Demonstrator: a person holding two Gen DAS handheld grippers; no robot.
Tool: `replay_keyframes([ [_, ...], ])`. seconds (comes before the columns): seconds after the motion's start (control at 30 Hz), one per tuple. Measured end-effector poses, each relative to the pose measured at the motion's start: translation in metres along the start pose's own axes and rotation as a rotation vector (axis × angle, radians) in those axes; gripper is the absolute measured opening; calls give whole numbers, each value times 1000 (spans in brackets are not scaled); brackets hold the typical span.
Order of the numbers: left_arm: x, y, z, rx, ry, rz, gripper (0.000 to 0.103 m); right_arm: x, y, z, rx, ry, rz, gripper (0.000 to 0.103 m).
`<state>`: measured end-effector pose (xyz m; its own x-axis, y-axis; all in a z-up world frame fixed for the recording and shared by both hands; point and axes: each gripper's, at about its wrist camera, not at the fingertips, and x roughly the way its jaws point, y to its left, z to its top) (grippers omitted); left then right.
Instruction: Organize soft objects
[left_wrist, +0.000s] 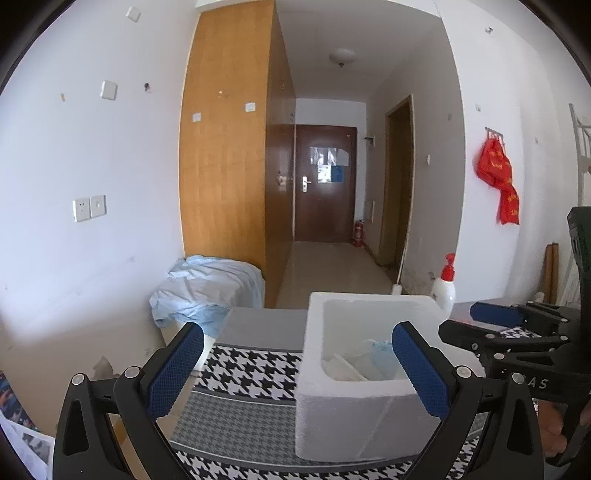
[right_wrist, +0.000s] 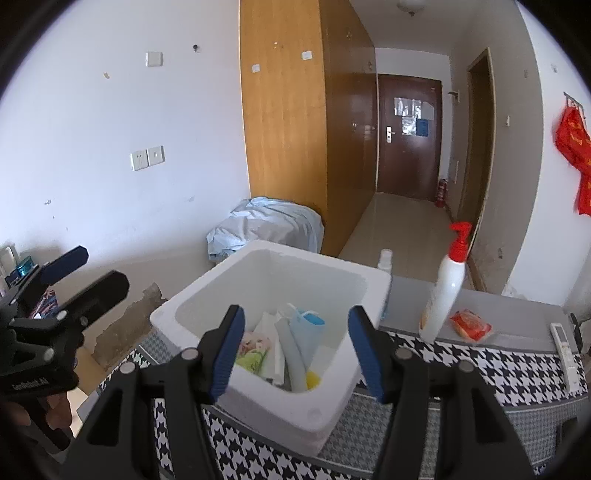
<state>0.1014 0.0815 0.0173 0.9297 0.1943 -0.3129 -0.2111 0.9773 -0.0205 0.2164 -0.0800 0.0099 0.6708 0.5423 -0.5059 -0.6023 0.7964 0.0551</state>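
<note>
A white foam box (right_wrist: 314, 402) stands on the houndstooth cloth (right_wrist: 480, 373). It holds several soft items: a light blue pouch (right_wrist: 308, 328), white folded packs (right_wrist: 273, 343) and a green and pink packet (right_wrist: 253, 350). The box also shows in the left wrist view (left_wrist: 347, 417). My right gripper (right_wrist: 297, 350) is open and empty, just above the box's near rim. My left gripper (left_wrist: 299, 369) is open and empty, to the left of the box. A red soft pack (right_wrist: 471, 325) lies on the grey surface to the right.
A white pump bottle with a red top (right_wrist: 445, 291) stands right of the box, with a small white bottle (right_wrist: 384, 260) behind the box. A remote (right_wrist: 565, 345) lies at the table's right edge. A blue sheet pile (right_wrist: 266, 225) lies by the wooden wardrobe (right_wrist: 284, 129).
</note>
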Motion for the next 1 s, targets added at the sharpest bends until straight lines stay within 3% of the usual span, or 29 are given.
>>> replay_keyframes([
  [0.23, -19, -15, -1, 24, -15, -25, 102, -29, -6, -6, 7, -47, -19, 82],
  [0.4, -29, -25, -1, 20, -14, -53, 102, -53, -10, -17, -4, -107, -55, 98],
  [0.63, -52, -46, -5, 35, -41, -94, 102, -85, -20, -28, 16, -150, -68, 100],
  [1.0, -81, -49, -13, 9, -107, -63, 102, -118, -23, -54, 21, -206, -72, 102],
])
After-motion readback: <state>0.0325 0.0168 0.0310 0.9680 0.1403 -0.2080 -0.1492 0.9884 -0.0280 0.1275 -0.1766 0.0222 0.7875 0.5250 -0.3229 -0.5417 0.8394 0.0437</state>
